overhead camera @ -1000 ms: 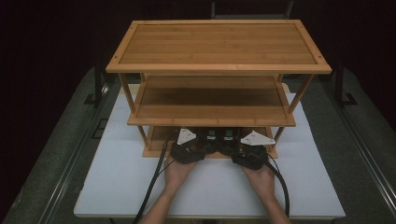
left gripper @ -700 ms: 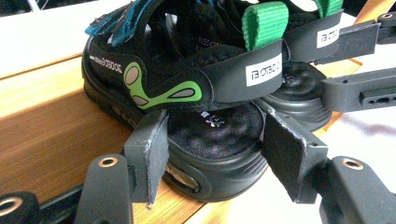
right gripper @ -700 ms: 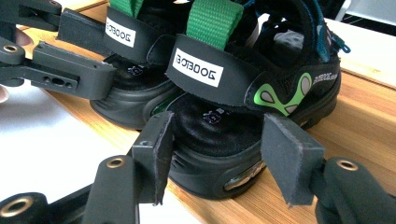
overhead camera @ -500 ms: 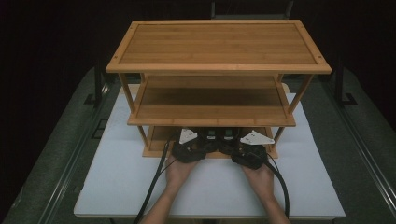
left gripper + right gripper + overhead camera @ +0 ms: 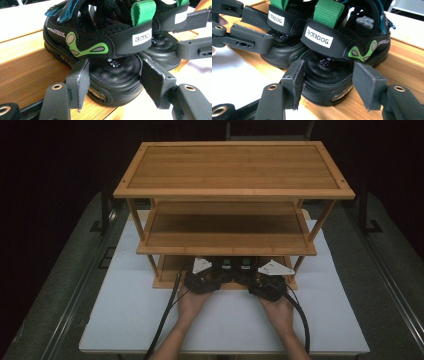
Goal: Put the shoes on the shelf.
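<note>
Looking down from the high view, you see the big wooden shelf (image 5: 235, 195) standing on the white table (image 5: 125, 320). It has three boards. Two black sandals sit side by side on the bottom board (image 5: 27, 75), right at its front edge, close to you.

Each sandal points the long way into the shelf, away from you. The toes are deep inside and the heels face your hands. So each sandal lies straight ahead of its gripper, in line with the jaws. That is the thing to mind, I think: a pull straight back toward you should slide a sandal out, and a push straight in should slide it deeper.

Your left hand (image 5: 190, 302) is nearer the left sandal (image 5: 100, 47). Your right hand (image 5: 277, 307) is nearer the right sandal (image 5: 352, 50).

The left gripper (image 5: 116, 80) has its jaws on both sides of the left sandal's heel. One pad sits right against the heel, and the other pad has a little gap. It is not squeezing, so it is let go and loose.

The right gripper (image 5: 329, 80) is the same at the right sandal's heel. One pad is right beside it, the other is a bit apart. It holds nothing.
</note>
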A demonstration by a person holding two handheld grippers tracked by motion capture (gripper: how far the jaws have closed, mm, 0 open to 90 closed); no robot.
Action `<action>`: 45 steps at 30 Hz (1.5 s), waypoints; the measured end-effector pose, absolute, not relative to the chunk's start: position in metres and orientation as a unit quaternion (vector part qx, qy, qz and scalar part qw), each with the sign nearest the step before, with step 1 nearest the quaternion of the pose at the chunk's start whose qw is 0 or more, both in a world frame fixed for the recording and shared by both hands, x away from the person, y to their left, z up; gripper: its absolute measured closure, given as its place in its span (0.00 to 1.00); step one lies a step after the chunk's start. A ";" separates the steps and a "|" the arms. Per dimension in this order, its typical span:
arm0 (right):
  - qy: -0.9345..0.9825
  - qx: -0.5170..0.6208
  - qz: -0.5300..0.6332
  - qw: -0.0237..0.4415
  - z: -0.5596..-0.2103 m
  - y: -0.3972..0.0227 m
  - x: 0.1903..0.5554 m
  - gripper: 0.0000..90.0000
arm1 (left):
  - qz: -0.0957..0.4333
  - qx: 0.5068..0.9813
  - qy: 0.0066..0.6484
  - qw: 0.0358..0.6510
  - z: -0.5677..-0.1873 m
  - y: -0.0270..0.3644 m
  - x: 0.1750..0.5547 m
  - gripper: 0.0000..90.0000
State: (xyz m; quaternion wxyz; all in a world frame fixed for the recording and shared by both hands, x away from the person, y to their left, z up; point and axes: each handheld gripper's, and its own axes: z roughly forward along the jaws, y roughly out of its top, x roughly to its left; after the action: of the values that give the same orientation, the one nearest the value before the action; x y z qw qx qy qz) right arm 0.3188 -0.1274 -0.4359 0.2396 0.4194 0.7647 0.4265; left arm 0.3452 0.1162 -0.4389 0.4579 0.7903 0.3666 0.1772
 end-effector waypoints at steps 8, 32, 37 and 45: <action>0.763 0.417 0.438 0.228 -0.428 -0.140 0.313 0.44 | 0.167 0.796 0.351 0.463 -0.432 0.120 0.339 0.41; 0.772 0.415 0.439 0.198 -0.415 -0.160 0.296 0.41 | 0.157 0.801 0.331 0.473 -0.422 0.127 0.323 0.39; 0.771 0.418 0.439 0.194 -0.415 -0.164 0.293 0.41 | 0.155 0.802 0.329 0.474 -0.421 0.128 0.321 0.39; 0.772 0.419 0.439 0.190 -0.414 -0.173 0.286 0.41 | 0.151 0.805 0.328 0.470 -0.422 0.135 0.315 0.39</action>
State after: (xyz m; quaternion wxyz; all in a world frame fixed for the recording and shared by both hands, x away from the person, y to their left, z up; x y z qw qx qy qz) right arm 0.2858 -0.1730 -0.4140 0.1903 0.4190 0.7719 0.4386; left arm 0.3154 0.1351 -0.4220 0.4704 0.8053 0.3276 0.1513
